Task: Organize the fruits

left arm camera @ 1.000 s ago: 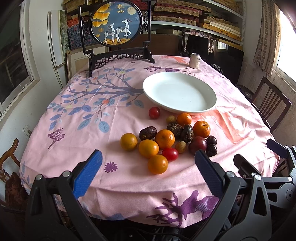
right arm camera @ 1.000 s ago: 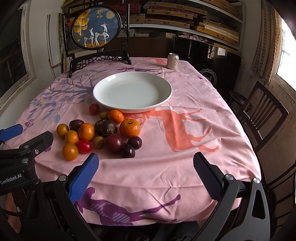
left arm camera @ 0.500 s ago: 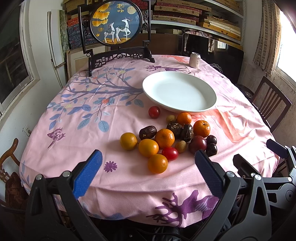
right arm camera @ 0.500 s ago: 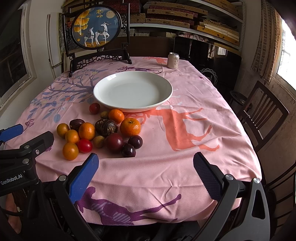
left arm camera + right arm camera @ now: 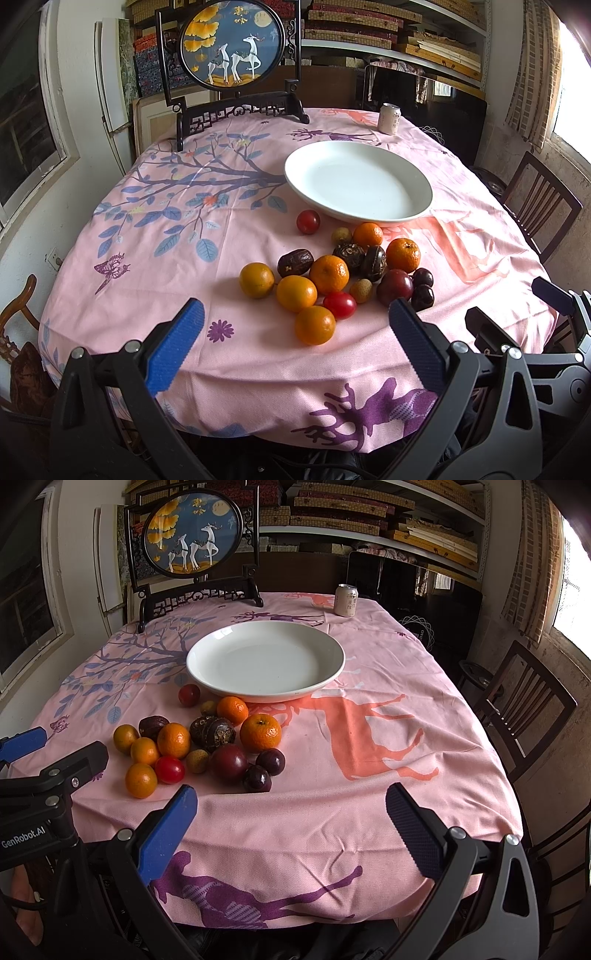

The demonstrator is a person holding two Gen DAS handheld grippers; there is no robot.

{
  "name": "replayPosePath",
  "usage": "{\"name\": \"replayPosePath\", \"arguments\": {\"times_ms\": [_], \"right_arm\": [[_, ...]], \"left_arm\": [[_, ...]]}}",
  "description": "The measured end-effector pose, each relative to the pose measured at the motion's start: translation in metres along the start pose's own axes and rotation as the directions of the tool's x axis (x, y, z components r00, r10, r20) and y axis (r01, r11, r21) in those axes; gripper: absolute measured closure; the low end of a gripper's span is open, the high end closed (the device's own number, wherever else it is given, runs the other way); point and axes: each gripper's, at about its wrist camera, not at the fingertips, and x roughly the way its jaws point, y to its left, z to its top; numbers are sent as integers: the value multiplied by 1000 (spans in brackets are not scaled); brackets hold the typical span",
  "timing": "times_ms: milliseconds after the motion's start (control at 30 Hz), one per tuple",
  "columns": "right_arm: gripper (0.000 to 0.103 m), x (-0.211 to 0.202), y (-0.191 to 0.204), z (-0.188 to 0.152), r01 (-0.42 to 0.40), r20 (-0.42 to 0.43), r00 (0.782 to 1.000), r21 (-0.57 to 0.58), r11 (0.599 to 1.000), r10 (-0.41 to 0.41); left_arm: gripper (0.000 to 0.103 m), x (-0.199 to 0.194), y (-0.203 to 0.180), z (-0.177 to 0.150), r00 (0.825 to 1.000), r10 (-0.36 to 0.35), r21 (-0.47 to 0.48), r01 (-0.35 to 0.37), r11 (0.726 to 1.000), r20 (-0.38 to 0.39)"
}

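Right then, I had both grippers wide open and holding nothing, above the near edge of the table (image 5: 155, 236). My left gripper (image 5: 291, 341) had its blue pads (image 5: 173, 347) spread, and the fruit pile (image 5: 332, 273) lay just ahead of it, between the fingers. Closest to it sat 1 orange (image 5: 314, 325), with a red tomato (image 5: 340, 304) touching that orange on the right. Beyond the pile stood the white plate (image 5: 358, 184), with nothing on it. From my right gripper (image 5: 291, 819), also spread, the pile (image 5: 207, 742) lay ahead and to the left, and the plate (image 5: 266, 661) sat further ahead. 2 dark plums (image 5: 264, 770) were the fruits nearest its left finger. A can (image 5: 346, 600) stood far ahead, past the plate.
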Motion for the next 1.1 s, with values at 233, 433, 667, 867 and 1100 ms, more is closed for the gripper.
{"name": "replayPosePath", "arguments": {"times_ms": [233, 433, 667, 867, 1100], "right_arm": [[1, 0, 0, 0, 0, 0, 1000, 0, 1000, 0], [1, 0, 0, 0, 0, -1, 1000, 0, 1000, 0], [1, 4, 0, -1, -13, -17, 1000, -7, 1000, 12], [1, 33, -14, -13, -161, -68, 985, 0, 987, 160], [51, 72, -9, 0, -269, -133, 955, 0, 963, 267]], "left_arm": [[2, 0, 0, 0, 1000, -1, -1, 1, 1000, -1], [2, 0, 0, 0, 1000, -1, 0, 1, 1000, -2], [2, 5, 5, -2, 1000, 7, 3, -7, 1000, -8], [2, 37, 44, -24, 994, 68, -38, -71, 997, -89], [2, 57, 67, -31, 983, 88, -98, -105, 990, -160]]}}
